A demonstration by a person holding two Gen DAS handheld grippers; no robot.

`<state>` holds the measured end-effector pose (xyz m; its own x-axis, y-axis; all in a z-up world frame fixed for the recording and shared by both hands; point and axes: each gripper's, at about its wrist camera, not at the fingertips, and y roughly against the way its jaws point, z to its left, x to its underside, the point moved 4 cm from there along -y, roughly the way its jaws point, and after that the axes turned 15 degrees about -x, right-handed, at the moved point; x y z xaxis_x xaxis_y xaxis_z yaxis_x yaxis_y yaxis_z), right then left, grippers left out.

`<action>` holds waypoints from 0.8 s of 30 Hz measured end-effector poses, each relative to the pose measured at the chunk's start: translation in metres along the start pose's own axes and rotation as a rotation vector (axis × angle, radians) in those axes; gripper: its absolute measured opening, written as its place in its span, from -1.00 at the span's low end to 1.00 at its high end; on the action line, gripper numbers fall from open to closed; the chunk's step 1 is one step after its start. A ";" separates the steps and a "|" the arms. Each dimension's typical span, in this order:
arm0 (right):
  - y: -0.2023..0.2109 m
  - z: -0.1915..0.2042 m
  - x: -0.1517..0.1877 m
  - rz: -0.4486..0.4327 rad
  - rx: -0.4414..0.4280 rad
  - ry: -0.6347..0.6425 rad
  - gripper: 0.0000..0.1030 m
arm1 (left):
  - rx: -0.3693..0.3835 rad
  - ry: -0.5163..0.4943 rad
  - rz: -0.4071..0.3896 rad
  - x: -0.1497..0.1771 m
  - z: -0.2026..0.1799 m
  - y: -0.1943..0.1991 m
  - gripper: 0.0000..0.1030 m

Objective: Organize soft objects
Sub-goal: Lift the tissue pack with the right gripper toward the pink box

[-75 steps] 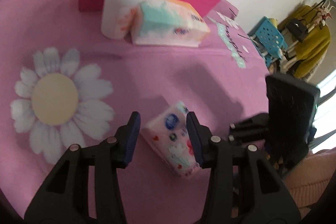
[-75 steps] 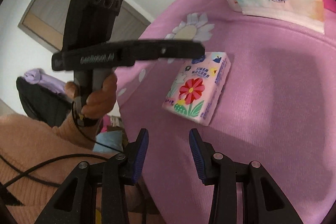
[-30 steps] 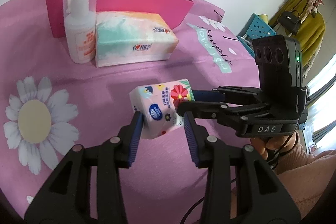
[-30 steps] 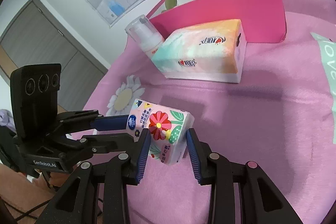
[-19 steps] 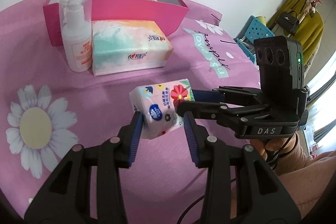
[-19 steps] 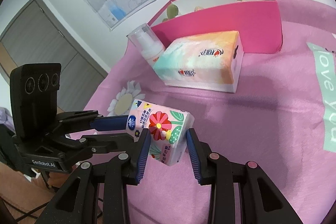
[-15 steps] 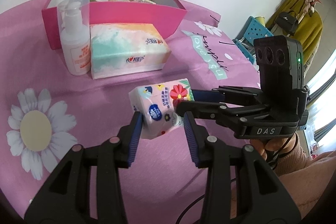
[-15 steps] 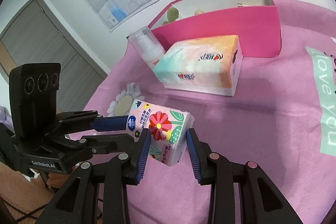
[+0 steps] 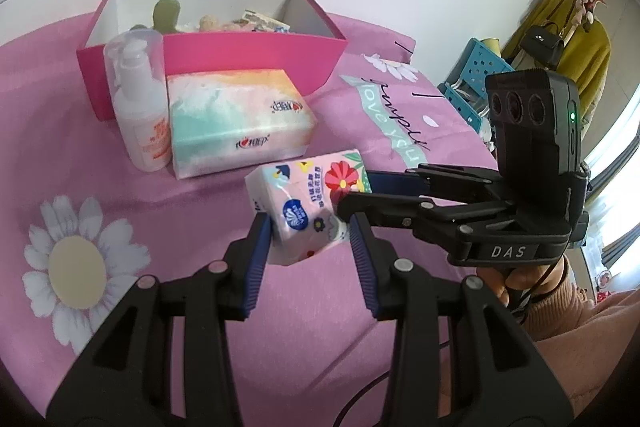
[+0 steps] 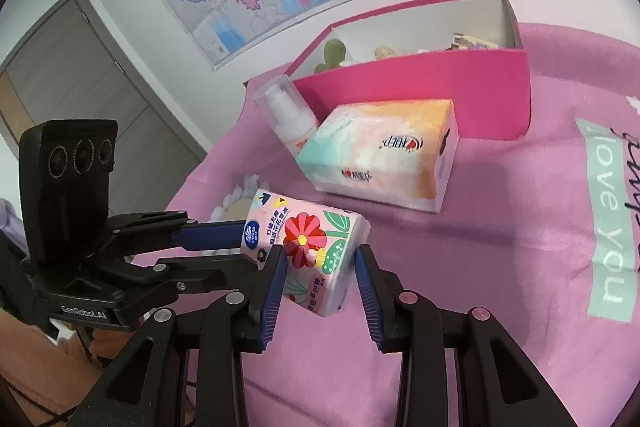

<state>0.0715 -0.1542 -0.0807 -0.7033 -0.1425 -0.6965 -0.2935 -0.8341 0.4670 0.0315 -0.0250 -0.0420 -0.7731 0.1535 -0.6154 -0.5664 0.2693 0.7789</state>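
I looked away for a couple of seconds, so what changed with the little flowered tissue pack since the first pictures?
The flowered tissue pack, then lying on the pink cloth, was taken by the left gripper and right gripper and lifted, and is now carried toward the pink box. The big tissue box and pump bottle stayed put.

the flowered tissue pack, flat on the pink cloth 2.5 s ago, is now up off it, pinched by the left gripper and right gripper together. both have carried it closer to the pink box.
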 end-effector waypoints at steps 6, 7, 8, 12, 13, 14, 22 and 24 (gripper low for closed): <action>0.003 0.000 -0.006 -0.009 0.006 0.010 -0.30 | -0.004 -0.008 -0.011 -0.005 -0.002 0.002 -0.18; 0.003 0.000 -0.006 -0.012 0.007 0.010 -0.30 | -0.004 -0.008 -0.012 -0.005 -0.002 0.002 -0.18; 0.004 0.000 -0.007 -0.014 0.007 0.009 -0.30 | -0.003 -0.009 -0.013 -0.006 -0.002 0.002 -0.18; 0.005 0.000 -0.009 -0.018 0.010 0.013 -0.30 | -0.004 -0.011 -0.017 -0.010 -0.002 0.002 -0.18; 0.006 0.000 -0.010 -0.020 0.011 0.016 -0.30 | -0.005 -0.011 -0.018 -0.011 -0.002 0.002 -0.18; 0.008 0.000 -0.010 -0.022 0.012 0.018 -0.30 | -0.005 -0.011 -0.019 -0.012 -0.002 0.002 -0.18; 0.011 0.001 -0.017 -0.037 0.015 0.031 -0.30 | -0.010 -0.020 -0.036 -0.019 -0.005 0.004 -0.18; 0.014 0.002 -0.017 -0.043 0.017 0.035 -0.31 | -0.011 -0.021 -0.043 -0.021 -0.006 0.005 -0.18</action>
<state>0.0777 -0.1626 -0.0611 -0.6667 -0.1261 -0.7346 -0.3341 -0.8305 0.4458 0.0432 -0.0323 -0.0248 -0.7422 0.1620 -0.6503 -0.6019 0.2655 0.7532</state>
